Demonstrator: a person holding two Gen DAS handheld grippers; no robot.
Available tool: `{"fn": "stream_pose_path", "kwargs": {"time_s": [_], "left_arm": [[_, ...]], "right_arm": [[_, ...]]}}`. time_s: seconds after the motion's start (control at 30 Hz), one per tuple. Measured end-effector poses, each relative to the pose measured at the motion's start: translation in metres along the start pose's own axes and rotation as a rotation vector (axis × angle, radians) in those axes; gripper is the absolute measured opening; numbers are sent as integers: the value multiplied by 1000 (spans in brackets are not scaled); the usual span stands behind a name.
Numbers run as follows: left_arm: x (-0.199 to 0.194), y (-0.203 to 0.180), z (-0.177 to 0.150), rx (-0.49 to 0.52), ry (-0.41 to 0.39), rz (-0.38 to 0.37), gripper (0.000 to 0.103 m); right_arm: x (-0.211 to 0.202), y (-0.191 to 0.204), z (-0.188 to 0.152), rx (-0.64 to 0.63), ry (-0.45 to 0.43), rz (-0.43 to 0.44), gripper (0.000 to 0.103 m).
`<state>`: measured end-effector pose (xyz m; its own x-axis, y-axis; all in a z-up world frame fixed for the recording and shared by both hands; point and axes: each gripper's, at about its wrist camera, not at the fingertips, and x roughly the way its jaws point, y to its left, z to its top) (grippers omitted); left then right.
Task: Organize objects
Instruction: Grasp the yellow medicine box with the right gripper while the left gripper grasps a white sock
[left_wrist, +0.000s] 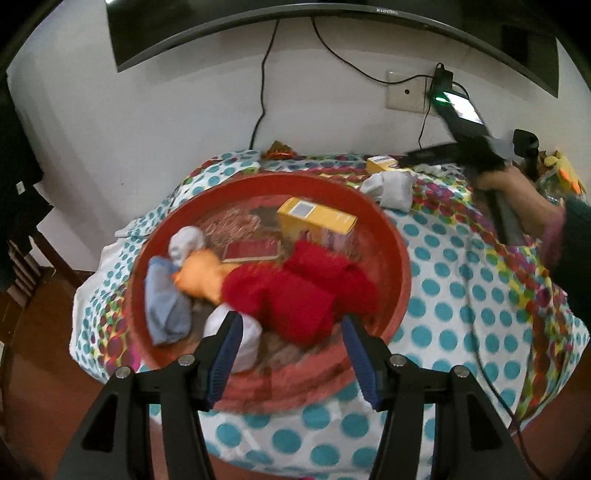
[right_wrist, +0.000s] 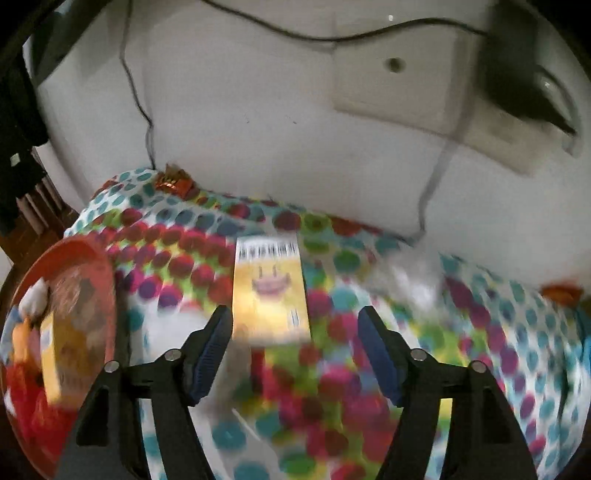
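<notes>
A red round basin (left_wrist: 399, 258) sits on the dotted cloth and holds a red fluffy cloth (left_wrist: 295, 291), an orange cloth (left_wrist: 199, 277), a blue-grey sock (left_wrist: 162, 306), white socks (left_wrist: 184, 240), a yellow box (left_wrist: 314, 221) and a small red booklet (left_wrist: 251, 251). My left gripper (left_wrist: 291, 336) is open and empty above the basin's near side. My right gripper (right_wrist: 295, 332) is open, just short of a small yellow box (right_wrist: 269, 291) lying on the cloth. The basin (right_wrist: 99, 258) shows at the left of the right wrist view. The right wrist view is blurred.
A white sock bundle (left_wrist: 391, 188) and a small yellow box (left_wrist: 382, 162) lie behind the basin. An orange wrapper (left_wrist: 279, 149) lies at the wall. Cables hang down the wall from a TV (left_wrist: 258, 22). A wall socket (left_wrist: 406, 90) is at right.
</notes>
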<state>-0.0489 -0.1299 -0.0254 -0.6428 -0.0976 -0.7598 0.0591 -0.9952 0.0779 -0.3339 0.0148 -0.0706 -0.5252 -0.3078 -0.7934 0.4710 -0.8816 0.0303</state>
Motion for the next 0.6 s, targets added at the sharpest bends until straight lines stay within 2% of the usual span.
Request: {"fn": "stream_pose_path", "kwargs": {"time_s": [0.13,0.27,0.37,0.4,0.6], "left_arm": [[18,-13,19,-7,24,-36,57],[32,-27,35,19,27,-34,58],[45,-41,49,32,38,-57,58],[48,-45,53,33,37,-67,58],[76,-74,92,13,55,-132,58]], "right_arm": [[31,15,24,-48,58,-12,71],[52,23,25,-82,95,-34,70],[58,20,21,-84,103,-11,63],[60,18,19,-84,108,0,50],[36,-5,1,-73,65,43,48]]}}
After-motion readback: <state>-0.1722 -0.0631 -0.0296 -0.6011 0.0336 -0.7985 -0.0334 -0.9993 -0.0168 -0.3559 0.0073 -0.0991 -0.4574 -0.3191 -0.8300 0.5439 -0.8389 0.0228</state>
